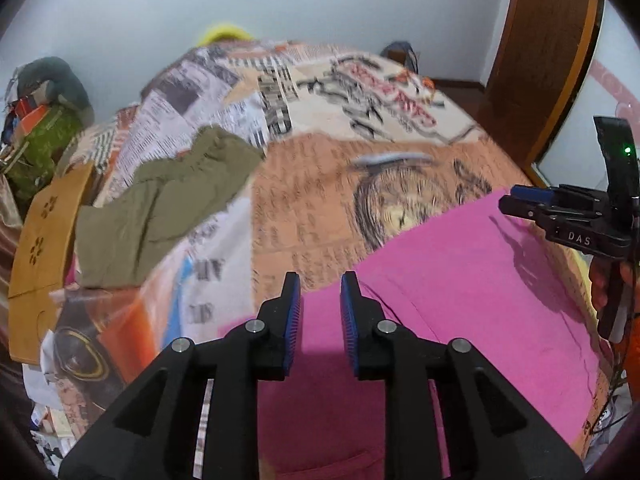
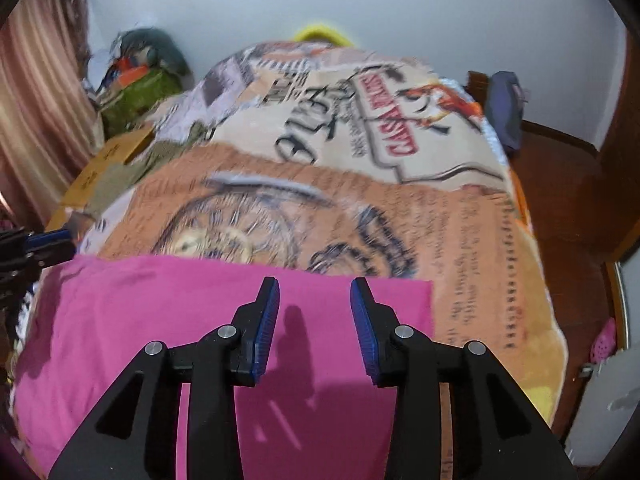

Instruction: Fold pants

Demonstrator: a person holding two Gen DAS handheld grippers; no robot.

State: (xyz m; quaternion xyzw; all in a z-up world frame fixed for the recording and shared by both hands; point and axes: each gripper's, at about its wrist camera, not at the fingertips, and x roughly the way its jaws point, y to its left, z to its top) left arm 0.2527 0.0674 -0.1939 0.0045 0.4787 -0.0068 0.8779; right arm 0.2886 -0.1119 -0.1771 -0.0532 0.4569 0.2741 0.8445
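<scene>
Pink pants lie flat on a bed with a printed blanket, spread across the near side; they also show in the right wrist view. My left gripper is open and empty above the pants' left part. My right gripper is open and empty above the pants near their far right corner. The right gripper also shows at the right edge of the left wrist view. The left gripper shows at the left edge of the right wrist view.
Olive-green pants lie crumpled at the bed's far left. A wooden board leans by the left edge. Clutter is piled at the far left, a wooden door stands at the right, and a blue bag sits beyond the bed.
</scene>
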